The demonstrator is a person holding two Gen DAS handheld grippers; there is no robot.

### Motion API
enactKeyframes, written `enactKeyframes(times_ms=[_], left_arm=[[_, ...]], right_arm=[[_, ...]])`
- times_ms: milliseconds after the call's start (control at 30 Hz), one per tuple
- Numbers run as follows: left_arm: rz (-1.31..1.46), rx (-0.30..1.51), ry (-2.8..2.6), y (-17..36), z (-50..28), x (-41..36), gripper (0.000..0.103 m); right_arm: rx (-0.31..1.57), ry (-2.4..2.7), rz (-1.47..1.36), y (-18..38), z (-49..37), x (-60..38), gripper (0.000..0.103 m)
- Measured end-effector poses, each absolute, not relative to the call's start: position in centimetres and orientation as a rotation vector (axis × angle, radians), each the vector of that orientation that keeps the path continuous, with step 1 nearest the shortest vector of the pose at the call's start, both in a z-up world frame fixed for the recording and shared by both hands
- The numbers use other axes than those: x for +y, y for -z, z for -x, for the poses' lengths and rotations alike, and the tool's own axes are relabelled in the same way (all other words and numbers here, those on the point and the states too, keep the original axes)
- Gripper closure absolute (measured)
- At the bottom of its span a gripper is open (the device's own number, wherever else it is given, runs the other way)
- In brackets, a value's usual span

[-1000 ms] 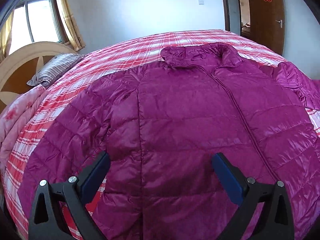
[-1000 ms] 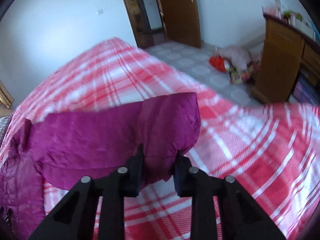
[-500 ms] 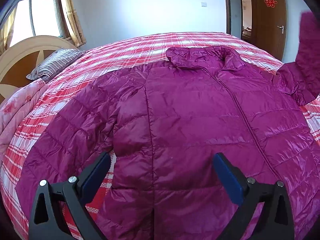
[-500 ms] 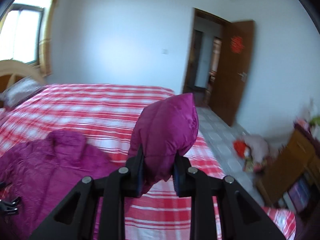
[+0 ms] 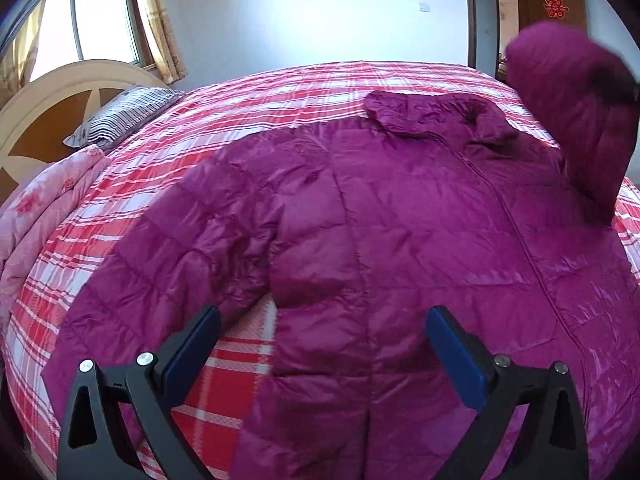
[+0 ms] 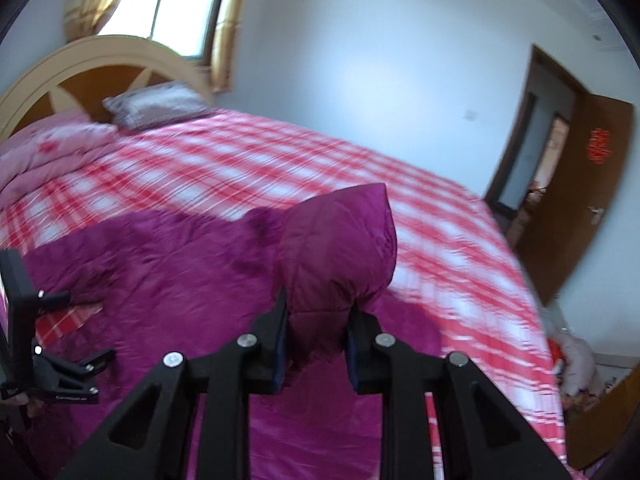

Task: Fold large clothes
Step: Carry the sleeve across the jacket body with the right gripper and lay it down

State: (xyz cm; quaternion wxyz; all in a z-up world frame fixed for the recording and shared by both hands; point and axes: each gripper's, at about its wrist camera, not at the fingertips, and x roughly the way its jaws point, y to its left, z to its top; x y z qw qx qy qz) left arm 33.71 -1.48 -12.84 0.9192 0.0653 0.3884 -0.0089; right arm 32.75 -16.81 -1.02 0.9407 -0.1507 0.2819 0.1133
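A magenta quilted puffer jacket (image 5: 400, 240) lies front up on a red and white plaid bed (image 5: 280, 92), collar toward the far side. My right gripper (image 6: 318, 336) is shut on the end of the jacket's sleeve (image 6: 340, 252), held raised above the jacket body (image 6: 172, 264). In the left wrist view that lifted sleeve (image 5: 576, 120) rises at the right, over the shoulder. My left gripper (image 5: 320, 340) hovers open above the jacket's lower front, nothing between its blue pads. The other sleeve (image 5: 168, 264) lies spread out to the left.
A striped pillow (image 5: 120, 116) and a pink folded quilt (image 5: 36, 216) lie by the curved headboard (image 5: 60, 96) at the left. A brown door (image 6: 580, 200) stands open at the right. Toys (image 6: 576, 364) lie on the floor beyond the bed's edge.
My right gripper has lifted the sleeve off the bed and swung it leftward over the jacket body, turning toward the headboard. The left gripper has drifted slightly and stays open.
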Motion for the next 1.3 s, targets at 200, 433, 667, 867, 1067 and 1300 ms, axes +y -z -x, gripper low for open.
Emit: enactKeyframes(times_ms=[200,433,667,867,1067,1300], left_arm=[[-0.130,0.804,-0.020,12.8,-34.4,-0.2,0.001],[-0.128,0.780,-0.072,11.3,-35.5,1.1,0.001],[-0.080,0.671,-0.137,6.8,-36.8,2.2,0.001],[-0.114,0.665,-0.029,6.9,-37.9,-3.7,0.001],[-0.242,0.664,0.033,10.1,-38.9,-10.6,0.001],[-0.327,0.786,0.009,15.1,-41.5,-12.5,0.001]], right_arm=[[0.677,-0.316,0.276,6.1,-33.8,-13.4,0.074],[0.736,-0.484,0.179,8.9,-33.0,-11.6,0.013],[0.621,-0.541,0.142,6.2,-29.6,-13.5,0.017],[0.552,-0.278,0.091,4.5,-32.0,-19.8,0.023],[0.651,-0.043,0.052,8.1,-39.0,-25.8,0.028],[0.788,-0.018,-0.024,12.4,-41.8,-29.2,0.029]])
